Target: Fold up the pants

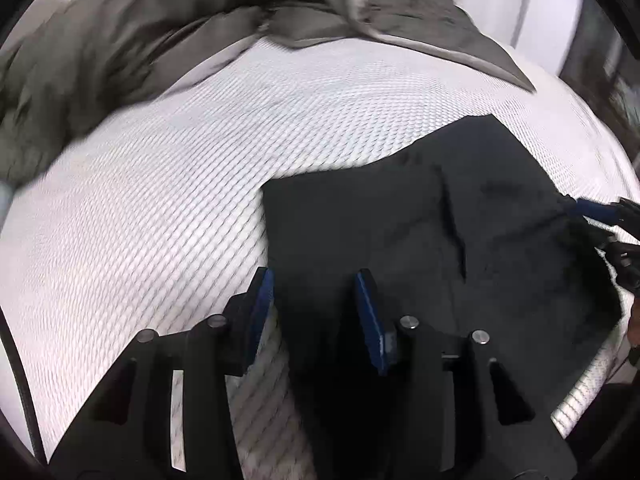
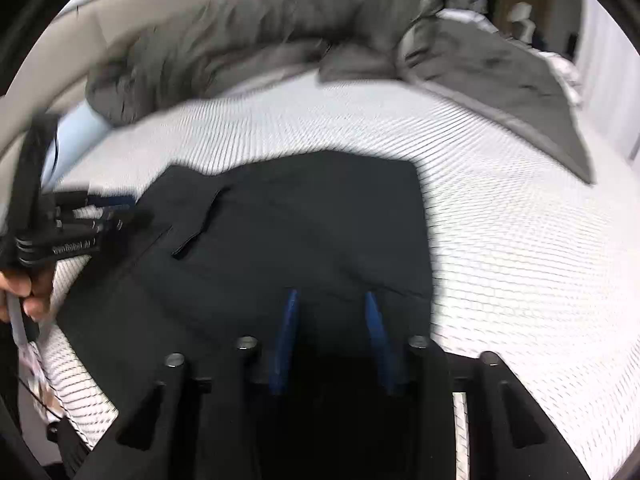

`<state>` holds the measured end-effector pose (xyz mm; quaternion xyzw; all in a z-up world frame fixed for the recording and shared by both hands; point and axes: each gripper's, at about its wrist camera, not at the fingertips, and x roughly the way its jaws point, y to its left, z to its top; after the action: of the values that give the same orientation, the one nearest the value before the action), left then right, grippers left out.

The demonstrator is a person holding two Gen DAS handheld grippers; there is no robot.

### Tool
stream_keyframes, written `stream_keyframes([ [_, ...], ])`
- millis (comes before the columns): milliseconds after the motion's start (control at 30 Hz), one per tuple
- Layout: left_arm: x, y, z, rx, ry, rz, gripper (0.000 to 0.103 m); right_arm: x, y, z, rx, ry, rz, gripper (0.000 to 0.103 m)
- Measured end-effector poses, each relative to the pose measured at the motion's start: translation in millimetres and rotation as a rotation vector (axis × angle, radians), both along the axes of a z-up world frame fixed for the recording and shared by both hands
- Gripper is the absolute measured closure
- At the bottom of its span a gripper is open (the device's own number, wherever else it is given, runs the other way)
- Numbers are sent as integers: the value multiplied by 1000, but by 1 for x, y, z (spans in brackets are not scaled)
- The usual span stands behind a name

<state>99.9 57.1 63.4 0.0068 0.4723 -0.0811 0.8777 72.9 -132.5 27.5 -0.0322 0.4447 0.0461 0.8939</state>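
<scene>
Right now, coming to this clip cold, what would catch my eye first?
The black pants stand out most, lying folded and dark on the white textured mattress in the foreground. Both grippers sit over them with jaws apart: the left gripper at the pants' left edge, the right gripper near their right side. Behind, a rumpled grey duvet is heaped along the far side of the bed.

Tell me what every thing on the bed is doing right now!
pants: folded, lying flat on the mattress.
left gripper: open, over the pants' edge, holding nothing.
right gripper: open, above the pants.
blanket: bunched up at the far side.
mattress: bare, white quilted top showing.
</scene>
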Motion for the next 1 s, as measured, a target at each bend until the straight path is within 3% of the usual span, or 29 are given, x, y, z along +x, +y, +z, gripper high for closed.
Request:
stream_keyframes([
  [33, -9, 7, 1, -43, 11, 4, 60, -9, -8, 9, 3, -29, -24, 42],
  [67, -21, 13, 3, -83, 18, 0, 58, -23, -21, 16, 39, -63, -32, 27],
  [100, -32, 16, 3, -107, 18, -9, 49, -32, -33, 16, 82, -74, -37, 23],
  [167, -49, 19, 0, -145, 14, -18, 42, -42, -59, 9, 219, -42, -66, 23],
  [267, -60, 21, -19, -238, 62, -24, 42, -38, -80, -15, 370, 65, -98, 23],
  [433, -65, 34, -31, -380, 79, -8, 58, -23, -83, -44, 458, 167, -55, 24],
  [467, -62, 37, -32, -401, 84, 0, 59, -18, -82, -45, 465, 162, -42, 37],
  [500, -58, 41, -33, -423, 90, 12, 62, -17, -80, -44, 466, 154, -33, 60],
  [567, -44, 41, -32, -420, 79, 27, 64, -14, -74, -44, 457, 141, -39, 74],
  [733, -15, 34, -28, -341, 52, 60, 64, 8, -74, -41, 423, 32, -121, 78],
  [833, -16, 33, -23, -297, 38, 75, 62, 10, -78, -40, 407, 55, -148, 60],
  [900, -29, 31, -17, -253, 4, 84, 62, 5, -79, -29, 374, 24, -176, 36],
  [967, -48, 28, -8, -182, -53, 95, 53, -8, -80, -15, 329, -36, -182, 25],
  [1000, -59, 26, -4, -156, -86, 106, 40, -15, -79, -8, 305, -64, -166, 16],
])
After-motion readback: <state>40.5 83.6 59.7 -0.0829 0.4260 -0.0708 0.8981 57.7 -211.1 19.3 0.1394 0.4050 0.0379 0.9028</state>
